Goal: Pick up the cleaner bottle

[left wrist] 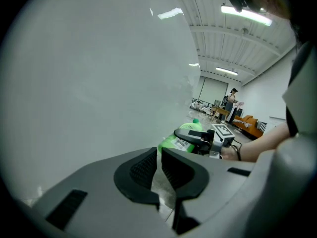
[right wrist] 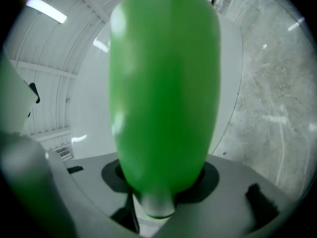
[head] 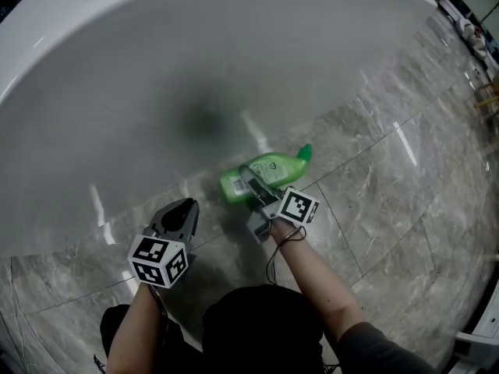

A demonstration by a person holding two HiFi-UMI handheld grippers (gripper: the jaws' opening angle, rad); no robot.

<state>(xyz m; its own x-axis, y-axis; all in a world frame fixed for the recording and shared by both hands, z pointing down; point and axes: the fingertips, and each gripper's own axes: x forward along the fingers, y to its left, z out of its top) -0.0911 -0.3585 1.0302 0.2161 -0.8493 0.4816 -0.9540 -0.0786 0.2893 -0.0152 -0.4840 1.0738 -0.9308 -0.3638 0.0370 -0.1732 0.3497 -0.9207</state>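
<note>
1. The left hand-held gripper (head: 183, 207) is closest to the person, its marker cube (head: 158, 259) facing up; its jaws are together with nothing between them
2. Just beyond, the right hand-held gripper (head: 253, 181) is clamped on the green cleaner bottle (head: 273, 166), both pads pressed against its body
3. The bottle lies on its side in the jaws, its green cap (head: 305, 153) pointing away from the person
4. Grey marbled floor tiles (head: 390, 185) lie beneath; whether the bottle touches them cannot be told
5. Farthest, a large white tub (head: 195, 68) curves close behind the bottle
</note>
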